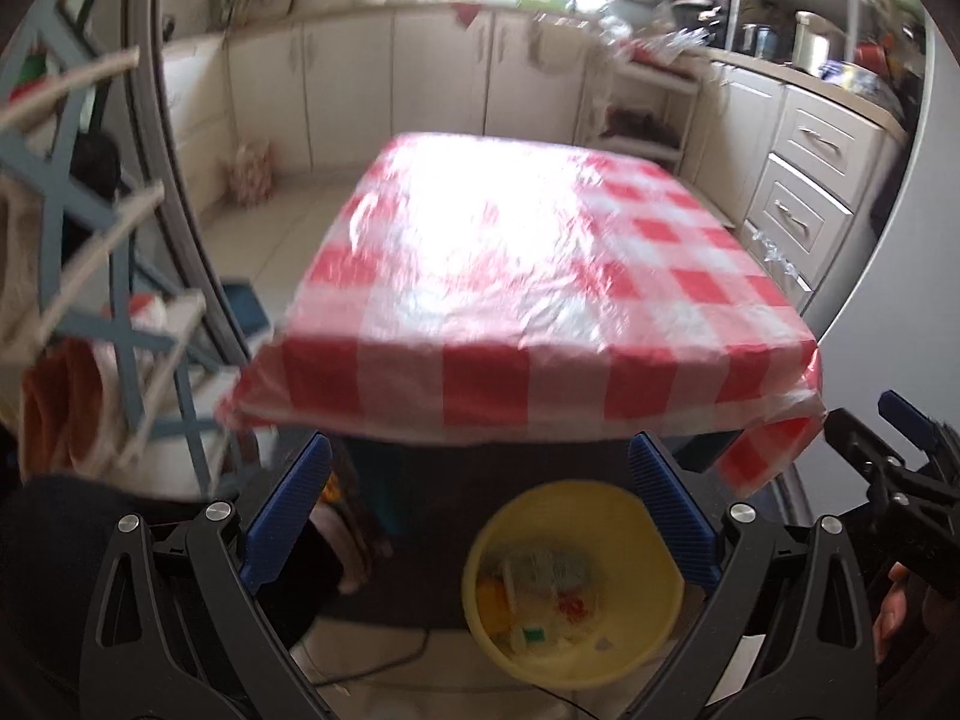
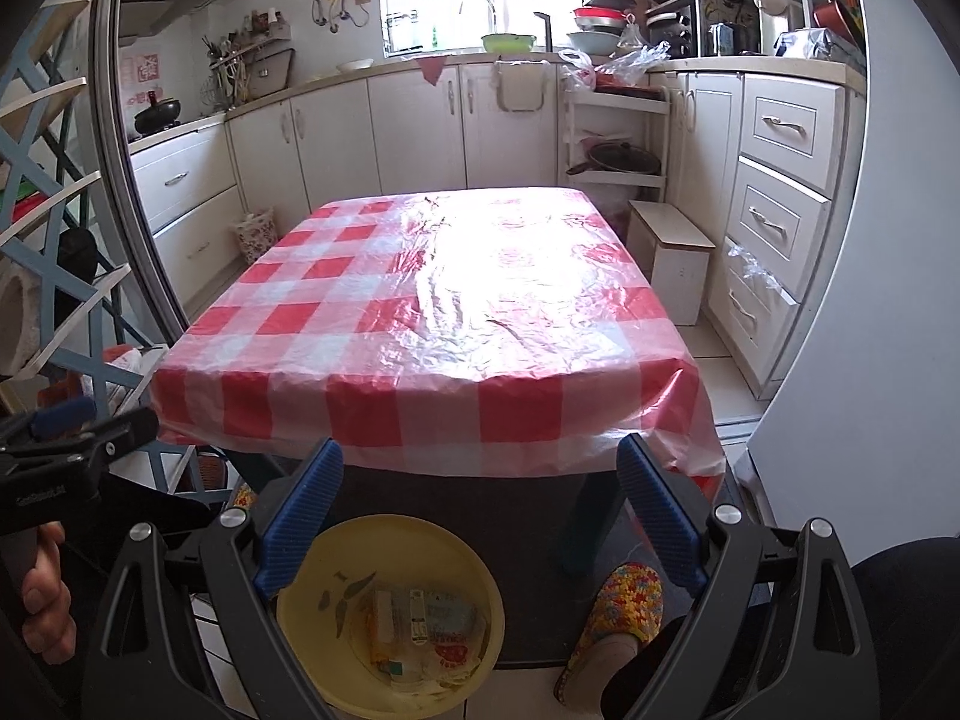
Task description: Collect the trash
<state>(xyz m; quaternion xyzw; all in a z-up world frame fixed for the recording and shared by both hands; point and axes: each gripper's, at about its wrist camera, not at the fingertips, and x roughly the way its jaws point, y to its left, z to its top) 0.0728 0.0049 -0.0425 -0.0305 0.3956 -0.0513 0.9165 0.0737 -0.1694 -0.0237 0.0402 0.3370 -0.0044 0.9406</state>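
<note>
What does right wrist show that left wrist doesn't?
Right wrist only: a floral slipper on the floor beside the table leg, and a small white stool by the drawers. Left wrist only: an orange cloth hanging on the rack. Both: the checkered tablecloth, the yellow basin holding trash on the floor, and both claws open, right claw, left claw.

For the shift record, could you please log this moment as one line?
left hand-held gripper: open | right hand-held gripper: open | trash: in bowl on floor | table: nothing visible on top
</note>
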